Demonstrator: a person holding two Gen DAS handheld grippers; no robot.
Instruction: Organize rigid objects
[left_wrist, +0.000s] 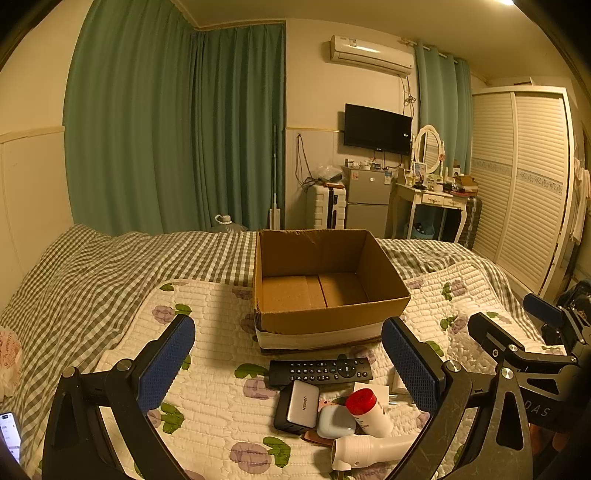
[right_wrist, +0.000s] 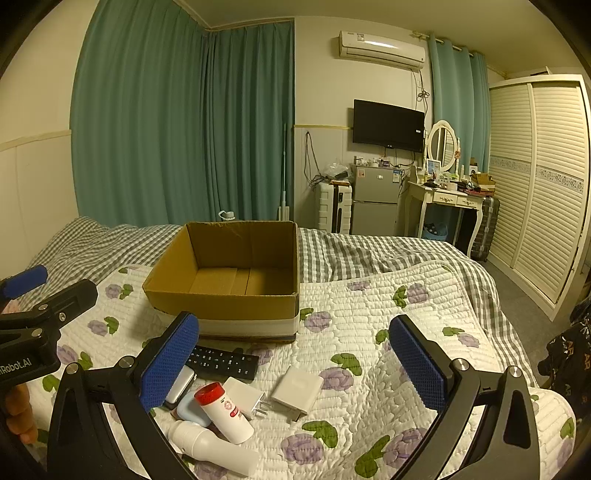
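From the left wrist, the left gripper (left_wrist: 288, 365) hangs spread and empty; the remote (left_wrist: 320, 370) lies just ahead between its fingers, with the cardboard box (left_wrist: 325, 317) beyond it. It looks light, stiff and slick, so best pinched across its narrow sides.

From the right wrist, the right gripper (right_wrist: 293, 363) is spread too, with a white adapter (right_wrist: 296, 390) just ahead of it.

Phone (left_wrist: 9, 435) cut by left edge, brown item (left_wrist: 314, 437) under earbud case (left_wrist: 335, 421) unidentifiable, vanity clutter (right_wrist: 456, 182) too small.
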